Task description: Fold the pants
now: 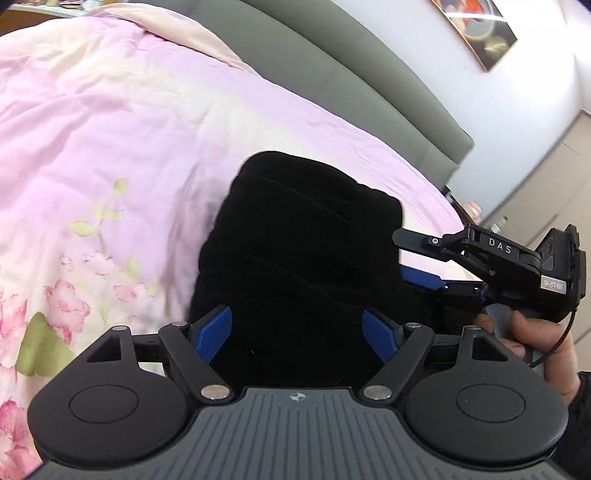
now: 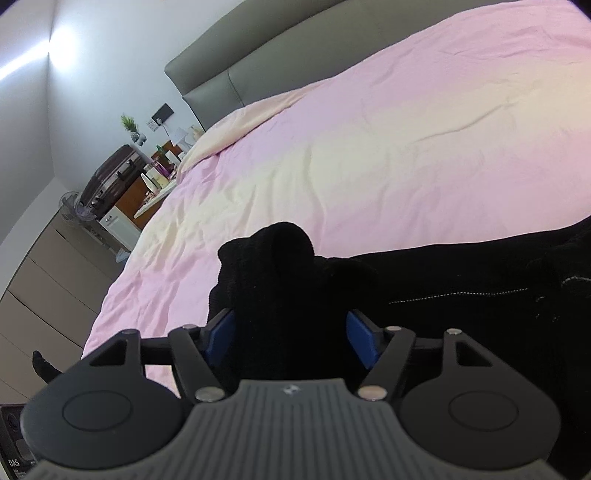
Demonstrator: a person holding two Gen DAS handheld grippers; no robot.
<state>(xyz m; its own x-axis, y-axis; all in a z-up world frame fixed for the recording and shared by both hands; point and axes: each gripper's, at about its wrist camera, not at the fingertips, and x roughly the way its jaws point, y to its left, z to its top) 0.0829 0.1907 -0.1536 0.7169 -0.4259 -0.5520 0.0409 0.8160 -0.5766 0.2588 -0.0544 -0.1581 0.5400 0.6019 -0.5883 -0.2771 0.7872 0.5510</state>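
Note:
The black pants [image 1: 295,236] lie bunched on the pink floral bed cover [image 1: 110,147]. My left gripper [image 1: 297,332] has its blue pads on either side of a thick fold of the pants and is shut on it. My right gripper [image 1: 400,253] comes in from the right and grips the same bundle's edge. In the right wrist view my right gripper [image 2: 291,334] is shut on a raised bunch of the pants [image 2: 280,280], and the rest of the black cloth spreads off to the right [image 2: 480,280].
A grey padded headboard [image 1: 332,74] runs along the bed's far side. A bedside table with small items, a suitcase [image 2: 110,177] and a fan stand left of the bed in the right wrist view. A framed picture [image 1: 476,29] hangs on the wall.

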